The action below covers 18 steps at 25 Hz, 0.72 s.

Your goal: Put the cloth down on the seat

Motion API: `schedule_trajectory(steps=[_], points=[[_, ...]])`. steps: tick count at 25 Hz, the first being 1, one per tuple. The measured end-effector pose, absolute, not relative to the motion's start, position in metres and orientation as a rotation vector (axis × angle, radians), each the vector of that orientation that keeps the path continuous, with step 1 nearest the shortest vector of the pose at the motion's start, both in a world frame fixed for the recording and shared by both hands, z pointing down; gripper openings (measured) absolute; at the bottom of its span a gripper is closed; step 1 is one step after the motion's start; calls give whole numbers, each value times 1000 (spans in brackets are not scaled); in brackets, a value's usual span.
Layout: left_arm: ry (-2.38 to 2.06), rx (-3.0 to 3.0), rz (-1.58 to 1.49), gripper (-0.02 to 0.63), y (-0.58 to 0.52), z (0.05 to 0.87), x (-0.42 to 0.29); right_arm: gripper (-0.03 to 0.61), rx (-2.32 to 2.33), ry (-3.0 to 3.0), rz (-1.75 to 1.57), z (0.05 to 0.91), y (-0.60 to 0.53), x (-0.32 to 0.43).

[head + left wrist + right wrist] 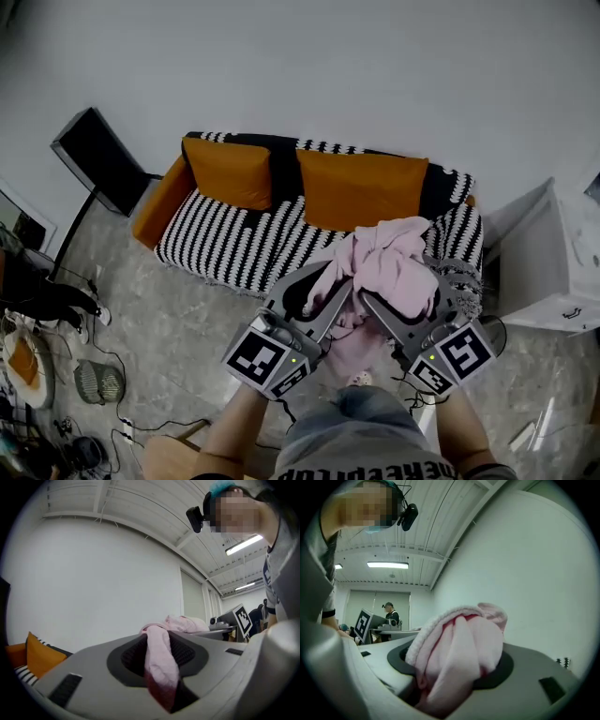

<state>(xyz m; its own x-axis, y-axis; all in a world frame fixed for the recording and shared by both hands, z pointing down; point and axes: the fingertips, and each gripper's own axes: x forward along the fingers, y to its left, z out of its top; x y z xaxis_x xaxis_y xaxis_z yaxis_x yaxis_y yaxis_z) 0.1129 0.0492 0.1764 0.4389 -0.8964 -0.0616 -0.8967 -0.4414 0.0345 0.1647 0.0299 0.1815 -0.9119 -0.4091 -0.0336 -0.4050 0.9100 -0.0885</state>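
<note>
Forearms and a grey printed shirt (361, 441) are filling the bottom of the head view; just ahead of them the left gripper (317, 292) and the right gripper (405, 302) are pointing level toward the sofa, angled toward each other, their marker cubes nearest the person. Both are holding one pink cloth (389, 258); in the left gripper view the left gripper (161, 641) is pinching a narrow fold of the cloth (159, 667) between its dark pads; in the right gripper view the right gripper (457, 667) is clamping a thick bunch of the cloth (461, 653), which is bulging out above the jaws. The cloth is hanging bunched between the two grippers, lying in the head view over the right end of the black-and-white striped seat (230, 246); whether it is touching the seat I cannot tell. Two orange cushions (361, 187) are leaning on the sofa back; a white cabinet (553, 262) is standing just right of the sofa.
</note>
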Motion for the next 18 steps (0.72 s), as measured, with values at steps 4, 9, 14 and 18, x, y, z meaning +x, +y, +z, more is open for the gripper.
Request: schedule_trajectory(steps=[4,9,14,18], points=[[1668,-2670,96,152,32,180,109,311,-642,3018,-140,185,13,161],[1644,-2693,82,152,14,182,98,311,-673,3008,-160,188,-4,150],[1596,-2729,93,152,-4,182,74,311,-733,2998,-158,187,-20,127],[1533,-2778,84,152,-18,181,45,311,-811,2978,-178,187,-32,99]])
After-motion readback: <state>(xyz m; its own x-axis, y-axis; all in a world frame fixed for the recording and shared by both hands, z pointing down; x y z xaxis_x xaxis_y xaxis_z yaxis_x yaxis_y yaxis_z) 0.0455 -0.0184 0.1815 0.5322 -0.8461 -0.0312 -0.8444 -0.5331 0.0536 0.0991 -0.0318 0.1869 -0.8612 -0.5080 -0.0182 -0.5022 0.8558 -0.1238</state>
